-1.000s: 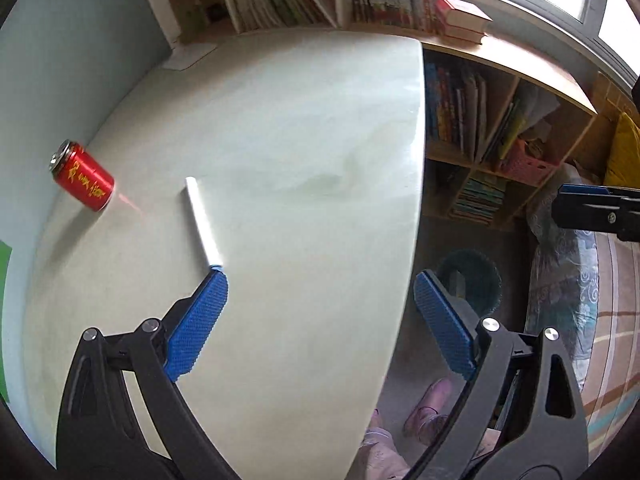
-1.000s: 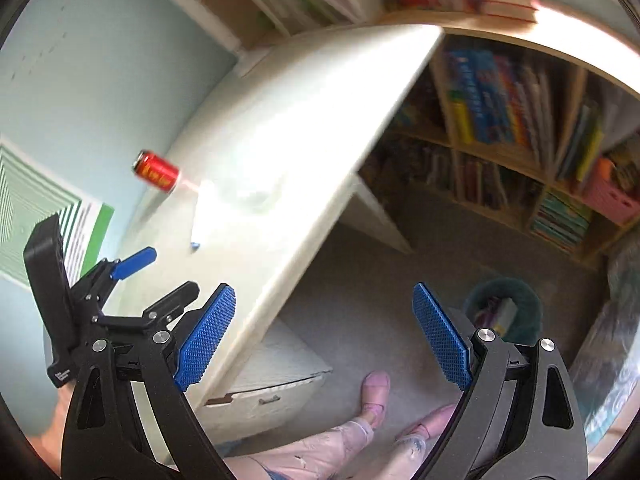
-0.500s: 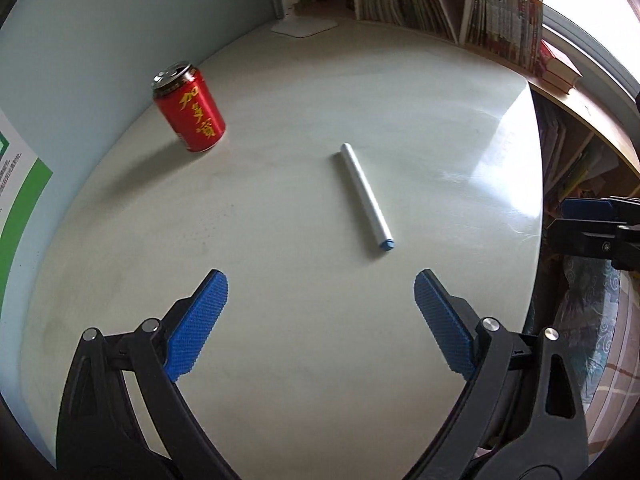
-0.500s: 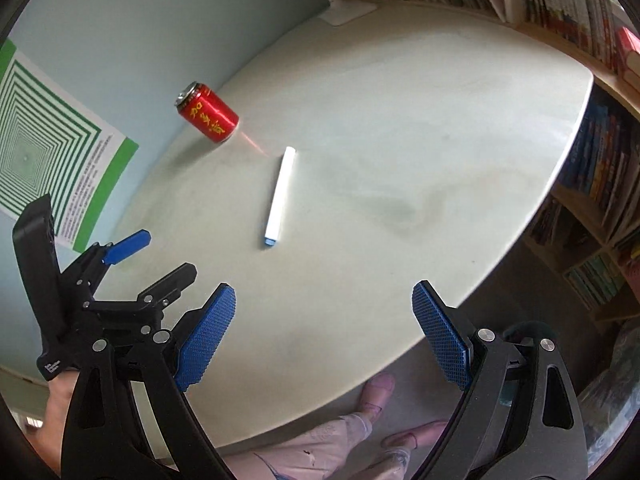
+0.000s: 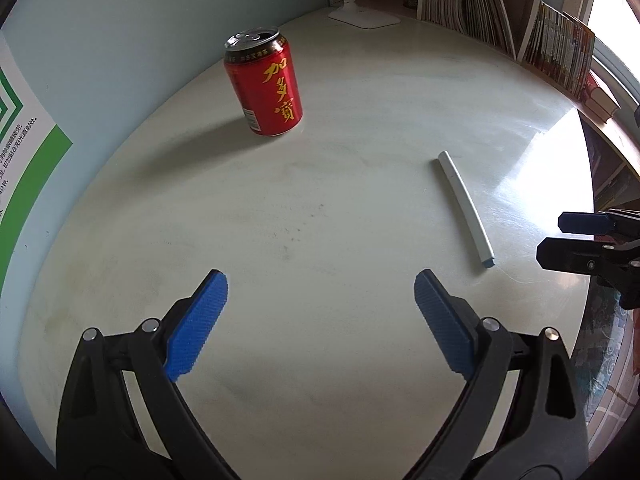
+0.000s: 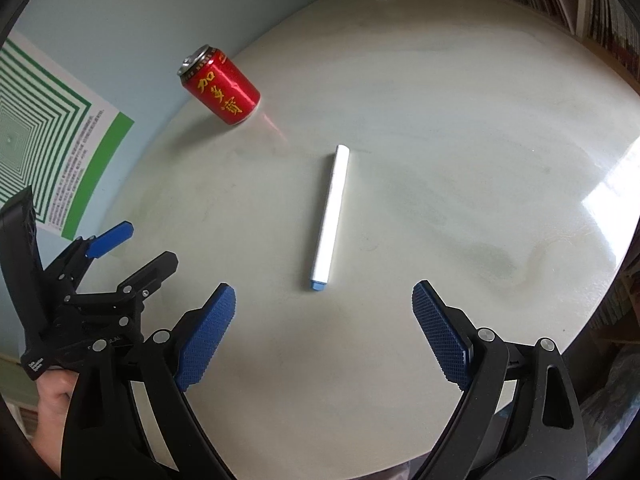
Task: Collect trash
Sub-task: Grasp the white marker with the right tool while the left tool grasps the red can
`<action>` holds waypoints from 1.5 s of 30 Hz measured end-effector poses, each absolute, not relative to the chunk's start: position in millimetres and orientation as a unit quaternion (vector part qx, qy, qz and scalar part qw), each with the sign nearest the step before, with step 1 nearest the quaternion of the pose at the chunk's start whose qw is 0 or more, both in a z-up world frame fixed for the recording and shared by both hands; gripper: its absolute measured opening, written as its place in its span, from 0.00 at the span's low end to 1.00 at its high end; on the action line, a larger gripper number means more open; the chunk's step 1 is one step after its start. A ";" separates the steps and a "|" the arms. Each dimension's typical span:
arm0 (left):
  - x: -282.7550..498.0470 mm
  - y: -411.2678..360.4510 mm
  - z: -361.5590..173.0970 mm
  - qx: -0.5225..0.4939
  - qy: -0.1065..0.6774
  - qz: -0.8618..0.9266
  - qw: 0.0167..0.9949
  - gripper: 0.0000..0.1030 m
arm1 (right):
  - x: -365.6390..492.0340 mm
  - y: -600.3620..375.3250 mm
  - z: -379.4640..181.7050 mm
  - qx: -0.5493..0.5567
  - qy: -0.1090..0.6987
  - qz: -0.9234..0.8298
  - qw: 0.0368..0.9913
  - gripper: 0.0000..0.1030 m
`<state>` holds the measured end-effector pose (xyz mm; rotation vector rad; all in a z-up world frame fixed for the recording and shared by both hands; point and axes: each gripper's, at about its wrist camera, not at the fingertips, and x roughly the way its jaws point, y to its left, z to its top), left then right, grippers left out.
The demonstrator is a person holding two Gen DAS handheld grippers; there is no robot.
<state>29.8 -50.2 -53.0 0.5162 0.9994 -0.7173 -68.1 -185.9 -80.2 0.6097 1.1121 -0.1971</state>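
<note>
A red drink can with gold characters stands upright on the pale table near the blue wall; it also shows in the right wrist view. A white stick with a blue end lies flat on the table to the can's right, and shows in the right wrist view. My left gripper is open and empty above the table, short of the can. My right gripper is open and empty, with the stick's blue end just ahead between its fingers.
The pale table ends at a front right edge. A green-and-white poster hangs on the wall at left. A white lamp base stands at the table's far end. Bookshelves line the back.
Both grippers have swung left and moved in over the table. The can and the stick look nearer and larger. Neither object has moved on the table.
</note>
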 end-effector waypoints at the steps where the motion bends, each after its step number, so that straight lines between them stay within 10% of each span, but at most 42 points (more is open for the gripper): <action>1: 33.3 -49.4 -54.2 0.238 0.465 -0.332 0.785 0.89 | -64.6 -184.9 -82.5 0.284 0.521 -0.093 0.800 0.87; 16: 88.8 -61.7 -74.5 0.240 0.465 -0.338 0.782 0.91 | -17.2 -171.1 -100.6 0.232 0.550 -0.121 0.793 0.74; 36: 156.7 -108.3 -103.3 0.247 0.463 -0.341 0.780 0.93 | 20.5 -189.0 -118.9 0.182 0.549 -0.153 0.801 0.13; 45: 181.9 -133.0 -112.2 0.255 0.455 -0.339 0.783 0.93 | 38.3 -208.0 -119.0 0.181 0.539 -0.151 0.808 0.12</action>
